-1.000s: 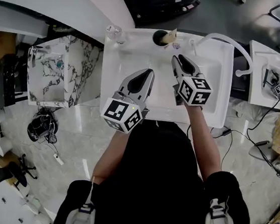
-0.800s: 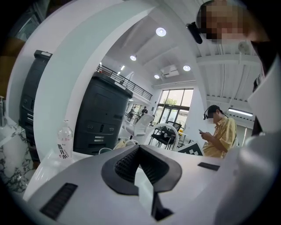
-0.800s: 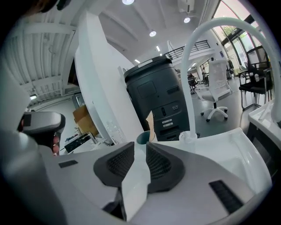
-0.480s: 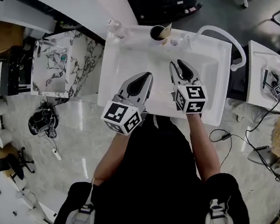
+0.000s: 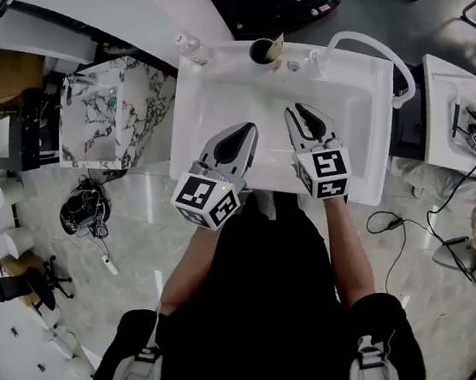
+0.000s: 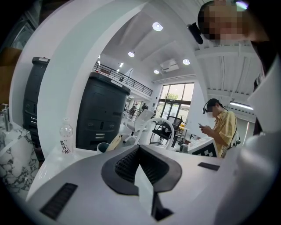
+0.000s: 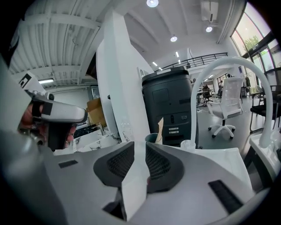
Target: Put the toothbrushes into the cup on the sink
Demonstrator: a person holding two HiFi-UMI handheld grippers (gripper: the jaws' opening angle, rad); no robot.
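Observation:
A dark cup (image 5: 262, 50) stands on the back rim of the white sink (image 5: 368, 115), with a cream-coloured item (image 5: 277, 45) sticking up out of it. I see no loose toothbrush elsewhere. My left gripper (image 5: 245, 132) hovers over the near part of the basin, jaws shut and empty. My right gripper (image 5: 302, 120) hangs over the middle of the basin, jaws a narrow gap apart with nothing between them. Both point toward the cup, which shows beyond the pads in the left gripper view (image 6: 103, 147) and the right gripper view (image 7: 153, 138).
A small clear bottle (image 5: 191, 44) stands at the sink's back left corner. A faucet (image 5: 310, 62) is right of the cup, and a white hose (image 5: 384, 52) arcs over the right rim. A marble counter (image 5: 109, 117) lies left, another sink (image 5: 462, 118) right. A person (image 6: 221, 125) stands beyond.
My right gripper has drawn back from the cup toward the near side of the basin, and its jaws have parted slightly. The left gripper has hardly moved.

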